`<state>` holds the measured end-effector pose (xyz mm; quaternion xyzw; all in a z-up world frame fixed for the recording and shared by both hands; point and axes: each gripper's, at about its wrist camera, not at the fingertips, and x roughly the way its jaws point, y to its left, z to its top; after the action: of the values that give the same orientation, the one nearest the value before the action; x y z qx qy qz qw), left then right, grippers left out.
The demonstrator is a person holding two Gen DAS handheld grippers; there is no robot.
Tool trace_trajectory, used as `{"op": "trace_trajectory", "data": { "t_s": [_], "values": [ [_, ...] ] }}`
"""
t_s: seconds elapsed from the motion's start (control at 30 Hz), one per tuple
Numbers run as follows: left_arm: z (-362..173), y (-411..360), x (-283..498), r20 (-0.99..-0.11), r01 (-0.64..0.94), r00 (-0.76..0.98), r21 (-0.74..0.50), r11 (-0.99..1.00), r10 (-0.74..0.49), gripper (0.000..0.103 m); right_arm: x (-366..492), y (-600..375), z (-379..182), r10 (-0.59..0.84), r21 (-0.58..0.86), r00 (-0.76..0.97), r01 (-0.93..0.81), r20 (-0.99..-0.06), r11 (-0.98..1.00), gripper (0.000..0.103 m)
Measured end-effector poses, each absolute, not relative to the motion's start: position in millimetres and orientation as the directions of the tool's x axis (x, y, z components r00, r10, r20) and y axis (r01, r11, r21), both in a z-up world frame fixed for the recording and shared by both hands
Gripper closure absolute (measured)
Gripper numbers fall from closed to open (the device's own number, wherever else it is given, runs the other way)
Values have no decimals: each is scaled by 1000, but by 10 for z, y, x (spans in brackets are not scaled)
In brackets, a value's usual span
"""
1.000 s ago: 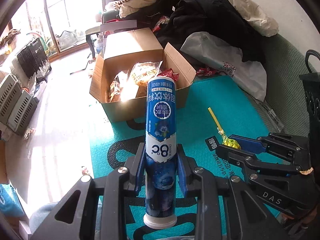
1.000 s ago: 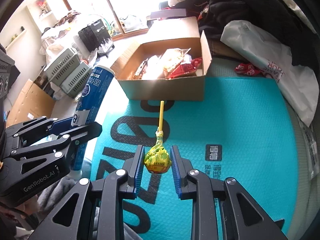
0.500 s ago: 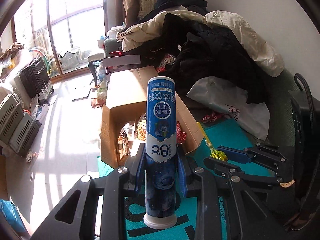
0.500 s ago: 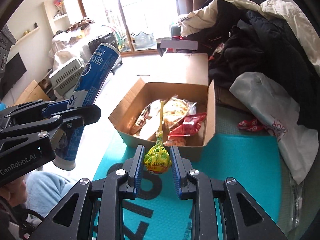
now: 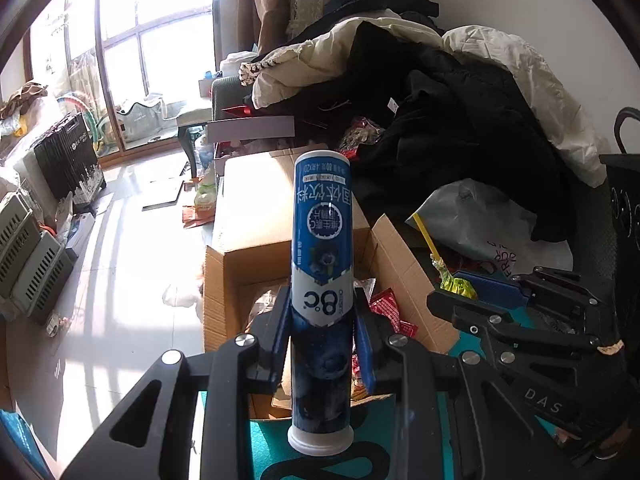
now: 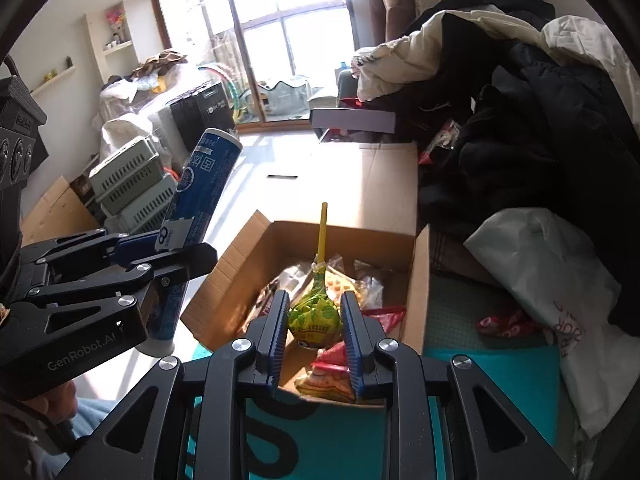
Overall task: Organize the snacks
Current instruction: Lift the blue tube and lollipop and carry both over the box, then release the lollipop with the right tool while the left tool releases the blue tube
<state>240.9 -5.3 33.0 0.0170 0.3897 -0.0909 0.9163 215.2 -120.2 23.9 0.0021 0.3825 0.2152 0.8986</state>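
While both grippers are held above the near edge of an open cardboard box (image 6: pixel 420 280), each is closed on one snack item. The left gripper (image 5: pixel 322 340) clamps a blue tube (image 5: pixel 322 280) between its blue pads at the lower part of the tube's body; the tube stands along the line of the fingers, white cap nearest the camera, its far end reaching over the box. In the right wrist view the same left gripper (image 6: pixel 160 248) and its blue tube (image 6: pixel 200 192) appear at left, beside the box's left flap. The right gripper (image 6: pixel 314 320) pinches a lollipop (image 6: pixel 314 314) by its yellow-green wrapped head, with the yellow stick pointing away over the box interior. In the left wrist view the right gripper (image 5: pixel 452 286) and lollipop (image 5: pixel 456 284) lie at right, just beside the box's right flap. Inside the box lie snack packets (image 6: pixel 360 284), including red and clear wrappers. The box rests on a teal mat (image 6: pixel 492 368). To the right are a white plastic bag (image 6: pixel 548 280) and a pile of clothes (image 6: pixel 520 120).
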Motion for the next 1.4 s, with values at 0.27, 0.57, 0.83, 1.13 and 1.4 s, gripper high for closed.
{"op": "trace_trajectory", "data": {
  "t_s": [0.27,0.57,0.83,1.13,1.4],
  "values": [
    [-180,58,2722,-768,154,626,-50,987,-137,75,2491,-1085,-143,370,163,584,-376,-723,912,77],
    [-674,161,2802,-835,139,537,-54,989,-120,75,2535,-906,-706,368,198,490,-363,-790,910,77],
    [-880,237,2812,-861,128,495,-57,990,-113,75,2514,-832,-932,339,180,454,-358,-824,916,77],
    [-1025,250,2899,-877,129,470,-40,991,-96,75,2509,-748,-1122,330,188,402,-352,-854,917,77],
    [-1106,265,2946,-893,144,446,7,990,-59,75,2478,-711,-1119,301,167,404,-334,-864,928,77]
  ]
}}
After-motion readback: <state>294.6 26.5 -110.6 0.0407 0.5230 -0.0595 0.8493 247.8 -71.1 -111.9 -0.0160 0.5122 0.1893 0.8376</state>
